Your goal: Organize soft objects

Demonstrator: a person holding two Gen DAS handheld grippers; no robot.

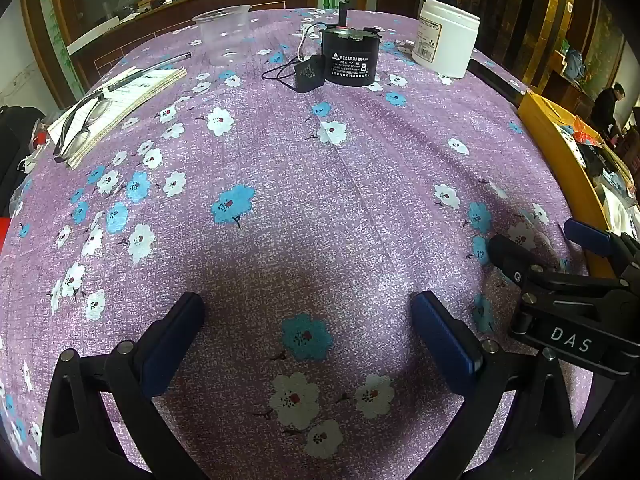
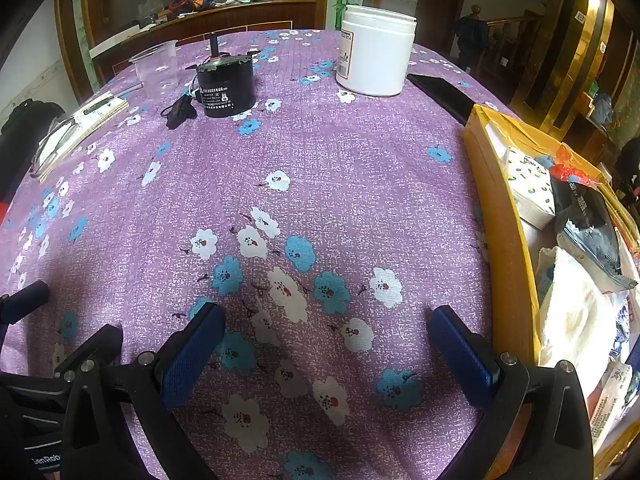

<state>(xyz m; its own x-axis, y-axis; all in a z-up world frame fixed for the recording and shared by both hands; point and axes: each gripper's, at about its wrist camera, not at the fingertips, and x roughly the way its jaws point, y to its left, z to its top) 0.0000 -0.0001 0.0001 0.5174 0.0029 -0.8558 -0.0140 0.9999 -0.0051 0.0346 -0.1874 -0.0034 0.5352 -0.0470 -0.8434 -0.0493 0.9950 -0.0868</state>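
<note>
A yellow cardboard box (image 2: 504,216) stands at the table's right edge and holds soft items: a white towel (image 2: 576,316), a dotted tissue pack (image 2: 528,180) and a black pouch (image 2: 588,216). My right gripper (image 2: 326,330) hangs open over the purple flowered tablecloth (image 2: 320,152), just left of the box, nothing between its blue pads. My left gripper (image 1: 308,320) is also open over bare cloth, empty. The right gripper (image 1: 532,248) shows at the right edge of the left wrist view, in front of the box (image 1: 560,152).
At the far side stand a black motor with a cable (image 1: 350,56), a white jar (image 1: 446,38) and a clear plastic cup (image 1: 226,32). A notebook with glasses (image 1: 108,108) lies at the left. A dark flat object (image 2: 440,92) lies beyond the box.
</note>
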